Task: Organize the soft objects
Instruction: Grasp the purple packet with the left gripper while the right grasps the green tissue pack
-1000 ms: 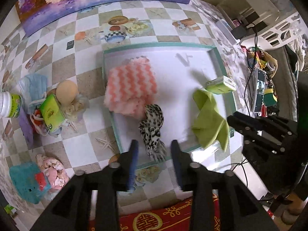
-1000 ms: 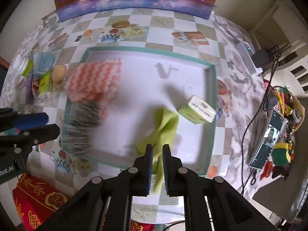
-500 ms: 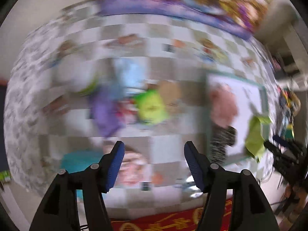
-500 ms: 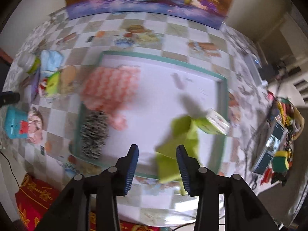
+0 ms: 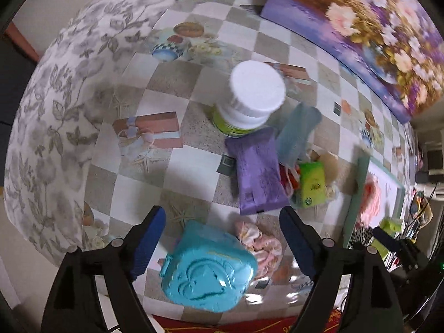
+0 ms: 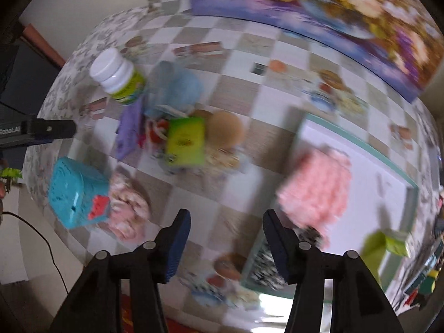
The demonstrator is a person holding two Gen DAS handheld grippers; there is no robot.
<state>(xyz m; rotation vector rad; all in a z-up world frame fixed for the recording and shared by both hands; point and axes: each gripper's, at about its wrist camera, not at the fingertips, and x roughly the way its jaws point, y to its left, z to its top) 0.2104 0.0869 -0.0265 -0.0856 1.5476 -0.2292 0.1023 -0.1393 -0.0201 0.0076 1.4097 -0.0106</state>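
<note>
My left gripper (image 5: 222,238) is open and empty above a turquoise plastic box (image 5: 208,266), with a pink crumpled cloth (image 5: 259,240) just right of it. A purple packet (image 5: 256,172), a blue mask (image 5: 297,133) and a green tissue pack (image 5: 310,184) lie beyond. My right gripper (image 6: 226,241) is open and empty over bare tablecloth. The white tray (image 6: 358,138) at right holds a pink wavy cloth (image 6: 319,188), a leopard cloth (image 6: 266,266) and a green cloth (image 6: 374,245). The pink crumpled cloth (image 6: 125,208) lies at left.
A white-capped bottle (image 5: 249,97) stands behind the pile. A tan ball (image 6: 224,131) sits by the green pack (image 6: 186,141). A floral picture (image 5: 360,27) leans at the back. The table edge curves off at left. The turquoise box (image 6: 75,194) shows at left.
Both grippers swung left, away from the tray toward the pile of loose items. The right gripper let go of the green cloth and opened; the left opened wider.
</note>
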